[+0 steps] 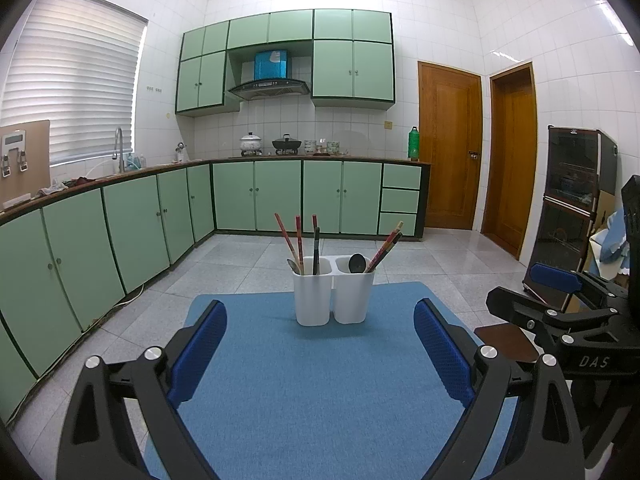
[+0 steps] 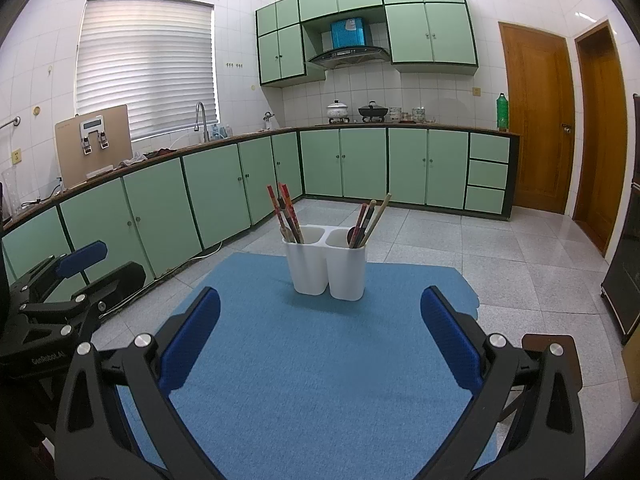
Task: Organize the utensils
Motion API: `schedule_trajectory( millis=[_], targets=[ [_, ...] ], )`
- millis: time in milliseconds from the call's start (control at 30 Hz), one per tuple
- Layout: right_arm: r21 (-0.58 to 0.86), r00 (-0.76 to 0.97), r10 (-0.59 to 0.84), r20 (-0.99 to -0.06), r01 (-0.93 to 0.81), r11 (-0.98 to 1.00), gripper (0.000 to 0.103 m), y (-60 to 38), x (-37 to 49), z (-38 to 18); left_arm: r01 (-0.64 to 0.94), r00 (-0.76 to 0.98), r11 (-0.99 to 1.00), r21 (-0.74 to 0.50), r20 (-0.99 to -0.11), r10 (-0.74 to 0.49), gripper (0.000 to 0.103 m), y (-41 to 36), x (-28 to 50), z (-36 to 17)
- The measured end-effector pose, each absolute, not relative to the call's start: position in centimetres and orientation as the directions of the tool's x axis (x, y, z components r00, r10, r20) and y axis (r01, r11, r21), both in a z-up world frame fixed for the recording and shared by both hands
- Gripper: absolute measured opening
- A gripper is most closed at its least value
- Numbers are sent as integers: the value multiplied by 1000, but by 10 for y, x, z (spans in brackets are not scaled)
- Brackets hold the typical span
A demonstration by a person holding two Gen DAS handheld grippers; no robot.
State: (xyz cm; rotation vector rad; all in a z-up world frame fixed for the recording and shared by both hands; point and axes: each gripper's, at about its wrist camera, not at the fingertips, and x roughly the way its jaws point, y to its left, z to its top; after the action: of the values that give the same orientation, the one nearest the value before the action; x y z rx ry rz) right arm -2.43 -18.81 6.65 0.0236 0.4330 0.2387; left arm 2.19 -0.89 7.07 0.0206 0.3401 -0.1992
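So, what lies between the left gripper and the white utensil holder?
Only bare blue mat between the left gripper and the white utensil holder, seen in the left wrist view.

A: What holds the utensils?
B: A white two-compartment holder (image 1: 330, 296) stands upright toward the far end of the blue mat (image 1: 304, 380); its two tapered cups are joined side by side

A: What's in the left cup?
B: Red chopsticks (image 1: 289, 240) lean to the left, a dark stick (image 1: 316, 250) stands nearly straight, and a silver spoon (image 1: 293, 266) has its bowl up at the rim

A: And the right cup?
B: A black spoon (image 1: 356, 263) with its bowl up, plus a bundle of chopsticks (image 1: 385, 246), red and pale wood, leaning right
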Motion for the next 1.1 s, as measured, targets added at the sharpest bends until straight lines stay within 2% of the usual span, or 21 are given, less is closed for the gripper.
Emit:
schedule_trajectory(
  millis=[1100],
  targets=[
    [73, 878, 234, -417, -225, 972, 97, -186, -25, 65, 195, 923, 981, -16, -336, -189, 93, -8, 21, 69]
  ],
)
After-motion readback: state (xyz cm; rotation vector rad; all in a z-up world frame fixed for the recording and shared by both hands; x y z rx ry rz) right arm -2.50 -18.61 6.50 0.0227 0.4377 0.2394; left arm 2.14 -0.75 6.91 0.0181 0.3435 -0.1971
